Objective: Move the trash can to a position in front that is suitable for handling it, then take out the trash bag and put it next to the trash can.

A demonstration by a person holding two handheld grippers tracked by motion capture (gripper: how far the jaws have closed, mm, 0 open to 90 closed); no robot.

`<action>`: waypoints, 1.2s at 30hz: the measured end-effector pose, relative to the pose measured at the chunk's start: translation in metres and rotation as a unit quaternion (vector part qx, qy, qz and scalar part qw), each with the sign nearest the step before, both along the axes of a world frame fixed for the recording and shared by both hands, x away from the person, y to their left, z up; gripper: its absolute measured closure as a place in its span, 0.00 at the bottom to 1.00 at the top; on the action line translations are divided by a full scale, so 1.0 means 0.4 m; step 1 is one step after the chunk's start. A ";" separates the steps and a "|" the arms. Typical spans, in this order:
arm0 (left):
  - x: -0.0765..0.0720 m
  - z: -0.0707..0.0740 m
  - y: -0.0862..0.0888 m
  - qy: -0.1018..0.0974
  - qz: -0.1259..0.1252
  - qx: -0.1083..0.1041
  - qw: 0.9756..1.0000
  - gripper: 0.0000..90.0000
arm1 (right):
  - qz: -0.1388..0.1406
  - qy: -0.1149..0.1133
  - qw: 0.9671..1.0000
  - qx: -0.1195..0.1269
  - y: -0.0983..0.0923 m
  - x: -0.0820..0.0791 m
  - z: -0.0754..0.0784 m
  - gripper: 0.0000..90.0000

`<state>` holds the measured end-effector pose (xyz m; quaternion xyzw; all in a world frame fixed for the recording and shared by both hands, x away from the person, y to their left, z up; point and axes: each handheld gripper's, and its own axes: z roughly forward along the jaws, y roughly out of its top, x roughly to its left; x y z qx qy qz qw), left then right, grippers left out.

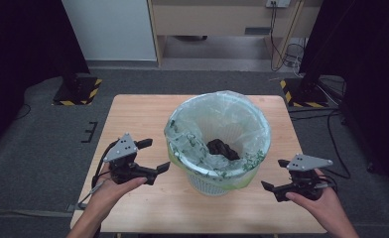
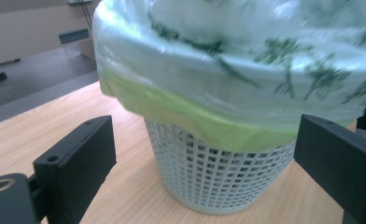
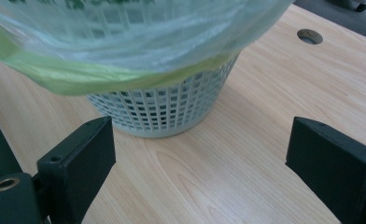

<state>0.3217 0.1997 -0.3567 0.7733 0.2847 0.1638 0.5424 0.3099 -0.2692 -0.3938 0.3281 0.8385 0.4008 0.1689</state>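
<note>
Near the desk's front edge, our left gripper [image 1: 152,157] and right gripper [image 1: 273,175] sit wide open and empty either side of the bin [image 1: 208,182]. Its bag [image 1: 217,116], mid-desk, holds something dark [image 1: 223,148]. We judge a one-sided pull could tip the light bin.

Beyond my wooden table [image 1: 148,114] lies grey carpet [image 1: 38,148]. A white wall panel [image 1: 108,29] stands ahead, beside a pale wooden desk [image 1: 207,20] with cables [image 1: 287,54] hanging near it. Dark stands on yellow-and-black striped bases [image 1: 78,91] flank the table; black curtains [image 1: 19,44] close off both sides.
</note>
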 end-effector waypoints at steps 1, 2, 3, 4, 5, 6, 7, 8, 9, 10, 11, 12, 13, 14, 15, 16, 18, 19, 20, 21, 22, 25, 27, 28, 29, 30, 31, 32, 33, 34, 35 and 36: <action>-0.001 0.005 -0.001 -0.001 -0.002 0.002 1.000 0.05 | 0.003 -0.003 1.000 0.001 0.001 0.000 0.003 0.09; -0.001 0.011 -0.003 -0.004 -0.003 0.003 1.000 0.05 | 0.003 -0.002 1.000 0.004 0.002 -0.001 0.008 0.09; -0.001 0.016 -0.005 -0.005 -0.003 0.002 1.000 0.05 | 0.005 -0.004 1.000 0.005 0.003 0.000 0.011 0.09; -0.001 0.022 -0.007 -0.005 -0.004 0.000 1.000 0.05 | 0.004 -0.002 1.000 0.006 0.004 -0.001 0.015 0.09; -0.001 0.029 -0.009 -0.008 -0.006 -0.001 1.000 0.05 | 0.005 -0.005 1.000 0.009 0.005 -0.001 0.019 0.09; -0.001 0.036 -0.012 -0.010 -0.008 -0.002 1.000 0.05 | 0.006 -0.006 1.000 0.010 0.005 -0.002 0.024 0.09; -0.001 0.044 -0.016 -0.012 -0.009 -0.002 1.000 0.05 | 0.006 -0.008 1.000 0.014 0.006 -0.005 0.029 0.09; 0.000 0.051 -0.021 -0.014 -0.011 -0.002 1.000 0.05 | 0.008 -0.008 1.000 0.016 0.005 -0.008 0.036 0.09; 0.003 0.058 -0.026 -0.016 -0.013 0.000 1.000 0.05 | 0.011 -0.010 1.000 0.020 0.005 -0.011 0.042 0.09; 0.003 0.058 -0.026 -0.016 -0.013 0.000 1.000 0.05 | 0.013 -0.012 1.000 0.022 0.006 -0.013 0.048 0.09; 0.011 0.071 -0.038 -0.017 -0.011 0.002 1.000 0.05 | 0.014 -0.014 0.999 0.025 0.006 -0.016 0.055 0.09; 0.017 0.077 -0.044 -0.018 -0.011 -0.002 1.000 0.05 | 0.015 -0.016 0.999 0.025 0.007 -0.018 0.062 0.09; 0.021 0.085 -0.051 -0.019 -0.012 -0.005 1.000 0.06 | 0.018 -0.019 0.999 0.024 0.008 -0.020 0.068 0.09; 0.025 0.092 -0.058 -0.022 -0.013 -0.008 1.000 0.06 | 0.019 -0.022 0.999 0.025 0.009 -0.022 0.075 0.09; 0.029 0.099 -0.065 -0.027 -0.013 -0.008 1.000 0.07 | 0.021 -0.025 0.999 0.030 0.010 -0.024 0.081 0.09; 0.032 0.105 -0.071 -0.030 -0.014 -0.007 0.999 0.08 | 0.022 -0.026 0.999 0.034 0.010 -0.025 0.087 0.09; 0.039 0.115 -0.082 -0.035 -0.011 -0.004 0.999 0.15 | 0.024 -0.029 0.999 0.038 0.011 -0.027 0.097 0.10; 0.042 0.119 -0.087 -0.036 -0.009 0.000 0.999 0.20 | 0.025 -0.029 0.998 0.039 0.012 -0.027 0.101 0.10; 0.045 0.123 -0.091 -0.036 -0.005 0.004 0.999 0.27 | 0.025 -0.032 0.998 0.041 0.013 -0.027 0.105 0.10; 0.047 0.126 -0.093 -0.039 0.001 0.005 0.999 0.32 | 0.025 -0.034 0.998 0.042 0.015 -0.026 0.108 0.10; 0.050 0.128 -0.094 -0.040 0.002 0.006 0.999 0.39 | 0.027 -0.036 0.998 0.041 0.016 -0.026 0.111 0.10; 0.060 0.131 -0.097 -0.046 0.009 0.026 0.999 0.65 | 0.030 -0.040 0.998 0.043 0.019 -0.029 0.124 0.10; 0.066 0.132 -0.096 -0.042 0.010 0.025 0.999 0.80 | 0.031 -0.043 0.998 0.044 0.022 -0.031 0.132 0.10; 0.072 0.134 -0.096 -0.043 0.004 0.020 0.999 0.89 | 0.031 -0.043 0.997 0.047 0.023 -0.033 0.135 0.11; 0.073 0.135 -0.095 -0.041 0.005 0.017 0.999 0.94 | 0.032 -0.043 0.997 0.050 0.024 -0.034 0.138 0.12; 0.075 0.138 -0.094 -0.038 0.005 0.013 0.999 0.97 | 0.035 -0.043 0.997 0.051 0.026 -0.037 0.141 0.13; 0.075 0.140 -0.093 -0.037 0.005 0.009 0.999 0.98 | 0.037 -0.044 0.997 0.055 0.029 -0.039 0.144 0.13; 0.076 0.144 -0.092 -0.035 0.005 0.007 0.999 0.99 | 0.039 -0.044 0.997 0.053 0.031 -0.041 0.148 0.13; 0.076 0.148 -0.090 -0.034 0.003 0.005 0.999 0.99 | 0.040 -0.047 0.997 0.054 0.035 -0.044 0.151 0.14; 0.076 0.153 -0.089 -0.034 0.005 0.004 0.999 0.99 | 0.043 -0.049 0.996 0.054 0.038 -0.045 0.156 0.14; 0.075 0.159 -0.088 -0.033 0.004 0.001 0.999 0.99 | 0.042 -0.051 0.996 0.060 0.041 -0.047 0.160 0.14; 0.074 0.166 -0.086 -0.034 0.003 -0.004 0.999 1.00 | 0.044 -0.051 0.995 0.068 0.044 -0.047 0.164 0.15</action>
